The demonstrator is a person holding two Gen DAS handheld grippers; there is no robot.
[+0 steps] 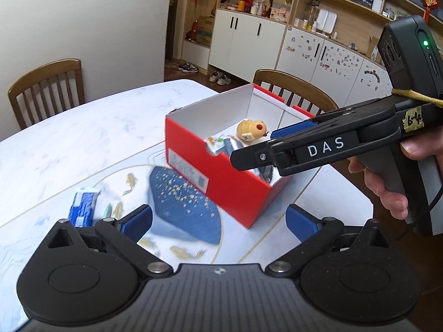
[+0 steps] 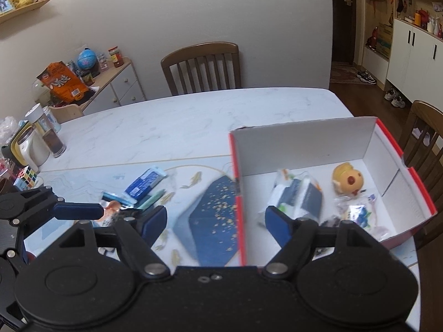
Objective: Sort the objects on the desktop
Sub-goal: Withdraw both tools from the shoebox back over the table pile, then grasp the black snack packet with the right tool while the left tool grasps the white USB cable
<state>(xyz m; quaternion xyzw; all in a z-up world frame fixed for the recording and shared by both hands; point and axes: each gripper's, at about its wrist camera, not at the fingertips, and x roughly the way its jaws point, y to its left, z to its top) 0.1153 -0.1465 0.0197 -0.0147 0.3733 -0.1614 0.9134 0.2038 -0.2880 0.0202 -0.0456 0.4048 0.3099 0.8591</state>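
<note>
1. Right wrist view alone shows packets [image 2: 296,197] inside the red box [image 2: 420,193], beside a yellow toy [image 2: 347,178].
2. Left gripper [image 1: 218,221] and right gripper [image 2: 216,221] – fingers spread wide, empty.
3. Blue packet [image 1: 83,207] lies loose on the desk [image 1: 83,138] – chairs, cabinets behind.

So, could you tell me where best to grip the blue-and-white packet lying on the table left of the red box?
Probably across the narrow middle of the blue-and-white packet, coming from above: it lies flat and elongated on the table, long sides exposed.
</note>
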